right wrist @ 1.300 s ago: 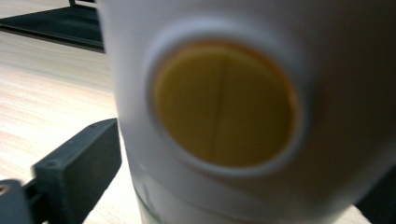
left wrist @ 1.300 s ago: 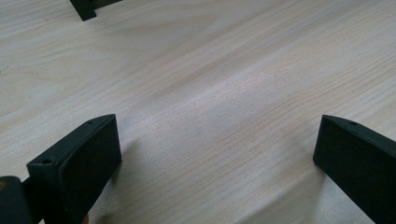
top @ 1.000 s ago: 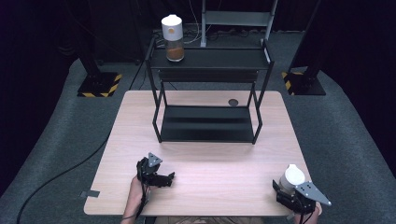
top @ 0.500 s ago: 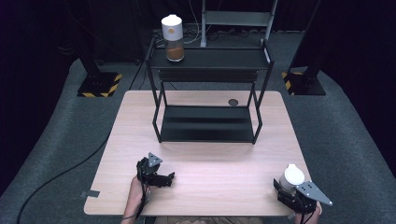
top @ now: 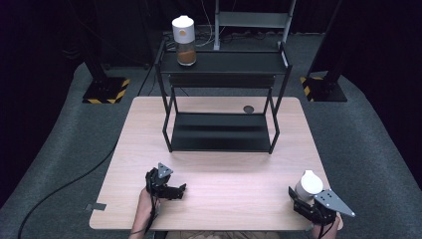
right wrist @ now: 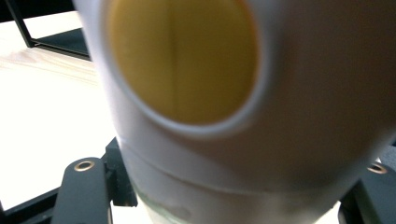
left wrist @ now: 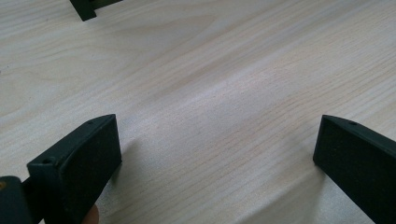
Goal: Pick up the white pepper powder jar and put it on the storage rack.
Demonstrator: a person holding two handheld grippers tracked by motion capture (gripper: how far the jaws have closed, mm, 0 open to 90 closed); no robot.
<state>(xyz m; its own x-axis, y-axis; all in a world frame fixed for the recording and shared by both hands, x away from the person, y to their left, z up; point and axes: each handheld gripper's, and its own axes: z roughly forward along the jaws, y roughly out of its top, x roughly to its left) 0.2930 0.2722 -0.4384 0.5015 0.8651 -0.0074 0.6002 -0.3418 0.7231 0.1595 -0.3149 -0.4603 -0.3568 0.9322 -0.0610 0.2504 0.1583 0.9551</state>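
High view, read left to right with the black rack (top: pixel 221 99) as landmark. At the table's (top: pixel 234 184) near edge, in front of the rack's left post, I hold the left gripper (top: pixel 180 190) low over the wood; the left gripper view shows its jaws wide apart with nothing between them. On the rack's top shelf, at its left end, stands a white-capped jar (top: pixel 183 40) of brown contents. Well in front of the rack's right post, at the near right corner, my right gripper (top: pixel 301 195) is clamped on a second white-capped jar (top: pixel 309 182); its jaws have just been closing on it. In the right gripper view this jar's white cap with a yellow disc (right wrist: pixel 182 60) looms close, a black pad at each side of the glass body below. I judge the step in hand to be the grasp, now made. The next move probably calls for a straight lift, keeping the jar upright, then a carry toward the rack's shelves.
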